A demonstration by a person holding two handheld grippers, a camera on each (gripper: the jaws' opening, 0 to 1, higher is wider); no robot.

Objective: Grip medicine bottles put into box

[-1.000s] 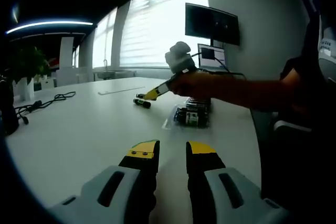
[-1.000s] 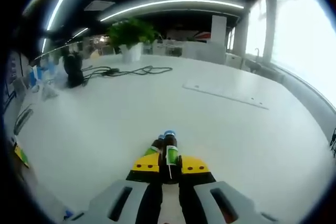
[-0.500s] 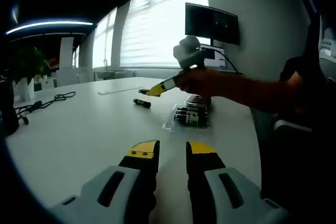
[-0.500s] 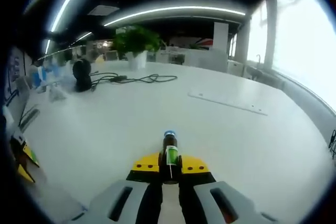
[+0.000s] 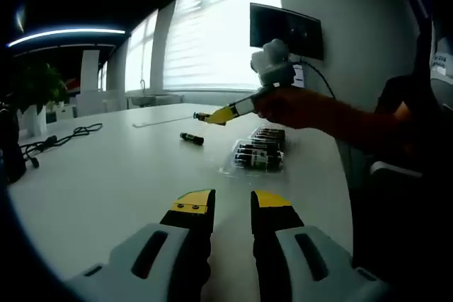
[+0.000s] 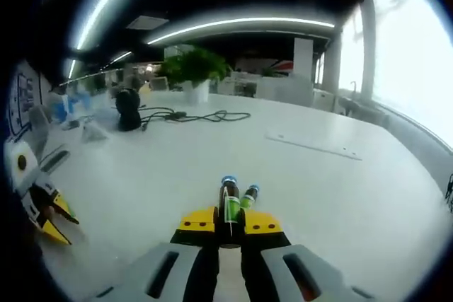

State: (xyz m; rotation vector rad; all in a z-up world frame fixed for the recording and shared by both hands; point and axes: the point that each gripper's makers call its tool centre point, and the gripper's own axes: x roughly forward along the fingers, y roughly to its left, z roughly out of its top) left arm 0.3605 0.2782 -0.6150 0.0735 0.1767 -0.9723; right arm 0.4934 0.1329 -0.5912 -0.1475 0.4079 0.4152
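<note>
Jaws of the right gripper [image 6: 228, 221] we saw clamped on one dark blue-capped, green-labelled medicine bottle [image 6: 228, 201], long axis pointing forward; label unreadable. A second bottle [image 6: 249, 196] lay on the white table [image 6: 333, 196]. Our left gripper [image 5: 231, 203] stood apart, empty. The clear plastic box [image 5: 258, 155] held several bottles.

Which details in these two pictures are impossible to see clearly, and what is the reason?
- Bottle labels in the box, left gripper view: too small to read.
- Box's far end: hidden behind the person's hand.
- Held bottle, right gripper view: lower part covered by the right tool.
- Second bottle beside it: partly hidden by that tool.
</note>
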